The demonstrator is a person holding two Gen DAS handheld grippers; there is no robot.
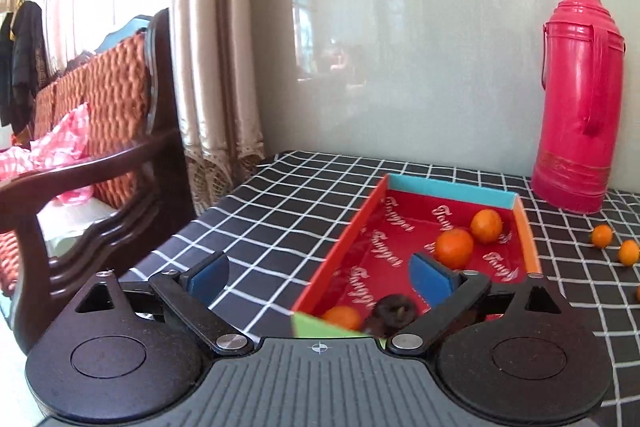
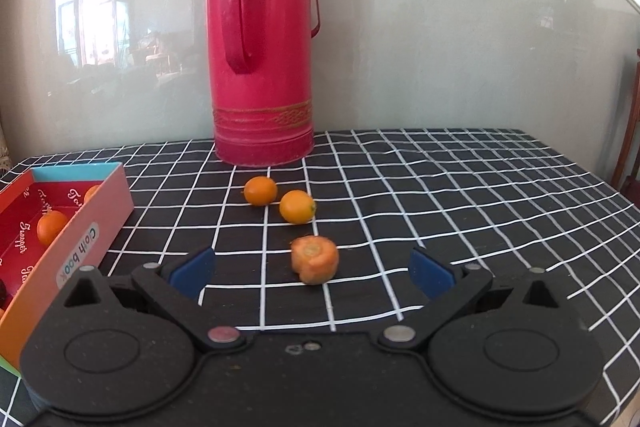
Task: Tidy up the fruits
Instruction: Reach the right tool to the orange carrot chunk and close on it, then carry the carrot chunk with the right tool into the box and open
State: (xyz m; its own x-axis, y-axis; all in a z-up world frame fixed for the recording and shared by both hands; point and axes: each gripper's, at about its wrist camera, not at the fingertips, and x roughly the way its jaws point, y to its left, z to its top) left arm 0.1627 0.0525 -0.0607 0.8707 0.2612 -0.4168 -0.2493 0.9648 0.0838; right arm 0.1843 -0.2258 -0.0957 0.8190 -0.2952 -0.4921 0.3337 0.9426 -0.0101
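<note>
A cardboard box (image 1: pixel 452 189) lined in red sits on the checked cloth. It holds two small oranges (image 1: pixel 454 247) near its far end, and a third orange (image 1: pixel 342 317) beside a dark wrinkled fruit (image 1: pixel 390 311) at its near end. My left gripper (image 1: pixel 318 267) is open and empty, straddling the box's near left wall. In the right wrist view, an orange carrot chunk (image 2: pixel 314 259) lies on the cloth just ahead of my open right gripper (image 2: pixel 312 267), touching neither pad. Two kumquats (image 2: pixel 260 190) (image 2: pixel 297 206) lie beyond it. The box (image 2: pixel 100 223) is to the left.
A tall red thermos (image 2: pixel 262 39) stands at the back against the glossy wall, right of the box. Two loose kumquats (image 1: pixel 602 235) show on the cloth in the left wrist view. A wooden armchair (image 1: pixel 100 167) and curtains stand past the table's left edge.
</note>
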